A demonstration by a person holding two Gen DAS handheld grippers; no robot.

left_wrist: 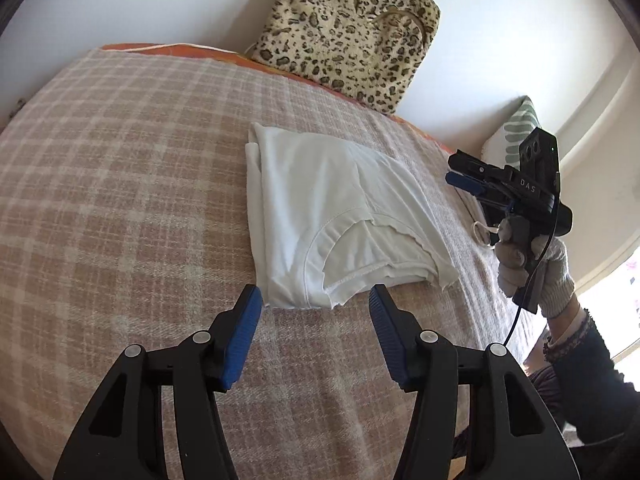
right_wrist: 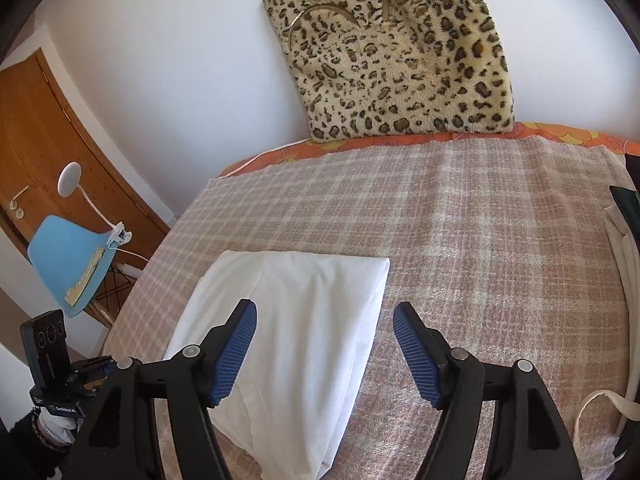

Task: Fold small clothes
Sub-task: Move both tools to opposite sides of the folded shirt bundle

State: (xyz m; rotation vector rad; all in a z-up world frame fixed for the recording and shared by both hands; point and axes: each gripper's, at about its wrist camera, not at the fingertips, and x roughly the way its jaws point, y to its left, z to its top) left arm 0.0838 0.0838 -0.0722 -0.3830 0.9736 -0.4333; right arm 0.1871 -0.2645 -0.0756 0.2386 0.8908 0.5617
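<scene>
A white T-shirt lies folded into a flat rectangle on the pink plaid blanket of a bed, neckline toward the left wrist camera. My left gripper is open just short of its near edge, and the pads touch no cloth. In the right wrist view the same T-shirt lies under my right gripper, which hovers open above its right fold, gripping nothing. A gloved hand holds the right gripper at the shirt's far side. The left gripper shows at the lower left.
A leopard-print cushion leans on the white wall at the bed's far edge. A green-striped pillow sits at one end. A blue chair with a clip lamp and a wooden door stand beside the bed. Cream cloth straps lie at the right.
</scene>
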